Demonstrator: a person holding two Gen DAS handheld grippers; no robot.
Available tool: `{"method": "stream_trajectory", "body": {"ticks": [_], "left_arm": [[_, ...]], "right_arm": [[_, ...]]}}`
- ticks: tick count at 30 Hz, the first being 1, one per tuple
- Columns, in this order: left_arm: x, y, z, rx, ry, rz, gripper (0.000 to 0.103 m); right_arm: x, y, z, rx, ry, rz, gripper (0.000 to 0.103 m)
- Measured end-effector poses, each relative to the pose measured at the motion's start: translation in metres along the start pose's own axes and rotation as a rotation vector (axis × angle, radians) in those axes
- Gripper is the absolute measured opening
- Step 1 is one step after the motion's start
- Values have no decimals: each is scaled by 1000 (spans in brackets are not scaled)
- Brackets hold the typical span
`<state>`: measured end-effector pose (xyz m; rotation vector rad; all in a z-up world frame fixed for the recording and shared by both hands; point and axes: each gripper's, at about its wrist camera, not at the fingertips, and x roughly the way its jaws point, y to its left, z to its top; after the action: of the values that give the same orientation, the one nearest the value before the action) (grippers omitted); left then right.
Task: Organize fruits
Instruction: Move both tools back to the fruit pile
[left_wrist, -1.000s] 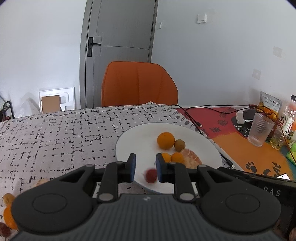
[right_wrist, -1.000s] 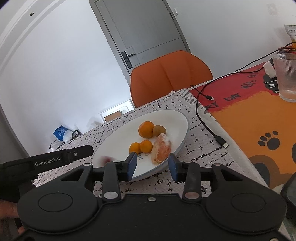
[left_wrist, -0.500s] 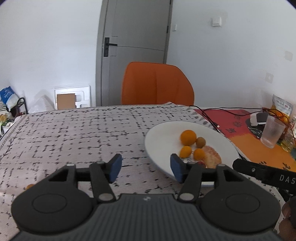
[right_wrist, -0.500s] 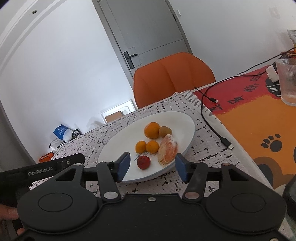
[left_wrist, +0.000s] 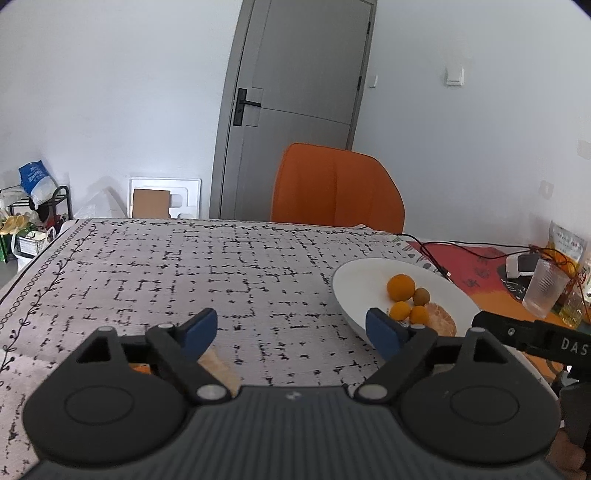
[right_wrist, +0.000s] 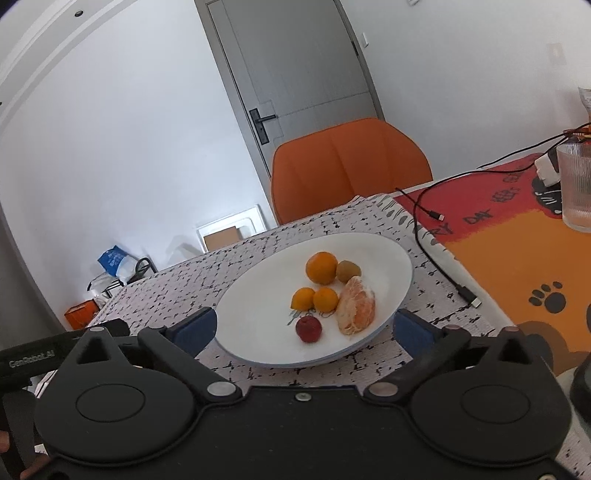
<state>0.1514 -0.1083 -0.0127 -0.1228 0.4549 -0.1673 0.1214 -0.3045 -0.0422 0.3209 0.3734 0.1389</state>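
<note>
Your left gripper (left_wrist: 291, 328) and right gripper (right_wrist: 304, 326) both gaped wide, empty. Fruit sat centre-frame on the plate (right_wrist: 258, 295); you needed to swing left toward the piece (left_wrist: 218, 365) at lower left.

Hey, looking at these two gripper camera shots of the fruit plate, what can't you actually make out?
- Left wrist view: the red fruit is hidden behind the left gripper; it shows only in the right wrist view.
- Left wrist view: something orange and something tan on the tablecloth lie mostly behind the same gripper; what they are is unclear.
- Right wrist view: the glass is cut off by the right edge.
</note>
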Motion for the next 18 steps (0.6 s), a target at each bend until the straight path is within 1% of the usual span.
{"method": "stream_trajectory", "body": {"ticks": [7, 11, 13, 18], "left_arm": [[-16, 19, -2, -34, -19, 12, 90], [-32, 32, -4, -72, -73, 20, 91], [-38, 39, -4, -82, -84, 23, 95], [-49, 57, -7, -107, -94, 55, 96]], "right_arm": [[-1, 17, -3, -26, 10, 8, 103], [-2, 28, -4, -43, 16, 21, 103], [-1, 33, -6, -52, 20, 29, 103], [1, 47, -10, -71, 35, 48, 103]]}}
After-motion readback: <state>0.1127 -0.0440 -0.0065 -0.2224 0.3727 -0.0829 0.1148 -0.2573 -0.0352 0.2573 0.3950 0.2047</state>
